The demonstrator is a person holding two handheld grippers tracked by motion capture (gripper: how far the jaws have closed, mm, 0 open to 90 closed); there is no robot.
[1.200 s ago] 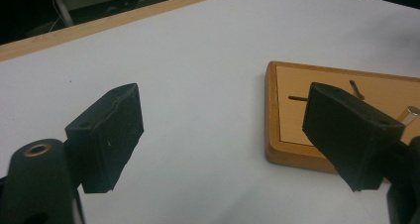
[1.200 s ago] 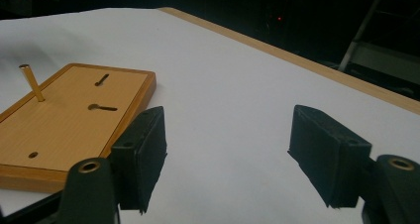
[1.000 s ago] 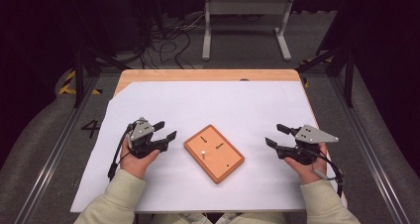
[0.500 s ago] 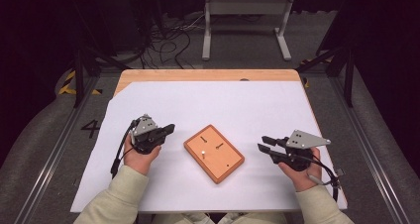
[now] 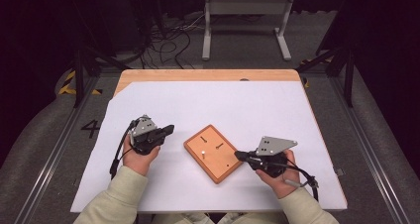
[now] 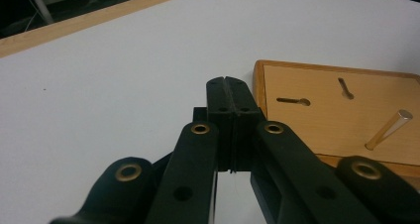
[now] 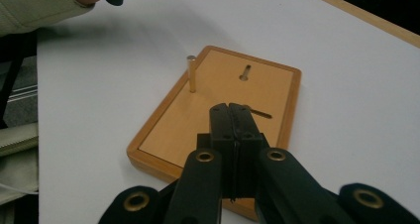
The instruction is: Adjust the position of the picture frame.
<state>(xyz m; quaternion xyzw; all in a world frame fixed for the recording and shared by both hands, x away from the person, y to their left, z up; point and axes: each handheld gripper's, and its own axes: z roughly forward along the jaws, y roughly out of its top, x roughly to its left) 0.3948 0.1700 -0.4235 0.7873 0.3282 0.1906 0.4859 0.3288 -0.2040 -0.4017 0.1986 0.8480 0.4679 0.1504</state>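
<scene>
A small wooden board (image 5: pixel 223 164) lies at an angle in the middle of the white sheet. A short metal peg (image 5: pixel 203 152) stands upright in it, beside two keyhole slots (image 5: pixel 218 146). My left gripper (image 5: pixel 170 129) hovers just left of the board, jaws shut on nothing; in its own view the shut left gripper (image 6: pixel 229 84) points at the board (image 6: pixel 327 130) edge, with the peg (image 6: pixel 389 130) at right. My right gripper (image 5: pixel 238 155) sits at the board's right corner. From its camera the right gripper (image 7: pixel 232 110) is shut, empty, over the board (image 7: pixel 173 130), short of the peg (image 7: pixel 190 74).
The white sheet (image 5: pixel 247 105) covers most of the table, whose wooden far edge (image 5: pixel 208 75) is bare. Beyond it on the floor stand a metal frame (image 5: pixel 245 16) and loose cables (image 5: pixel 163 40). A pale sleeve (image 7: pixel 39 6) shows at the right gripper view's upper left.
Both grippers have gone from open to shut. The right one has moved left to the board's corner; the left has edged slightly toward the board.
</scene>
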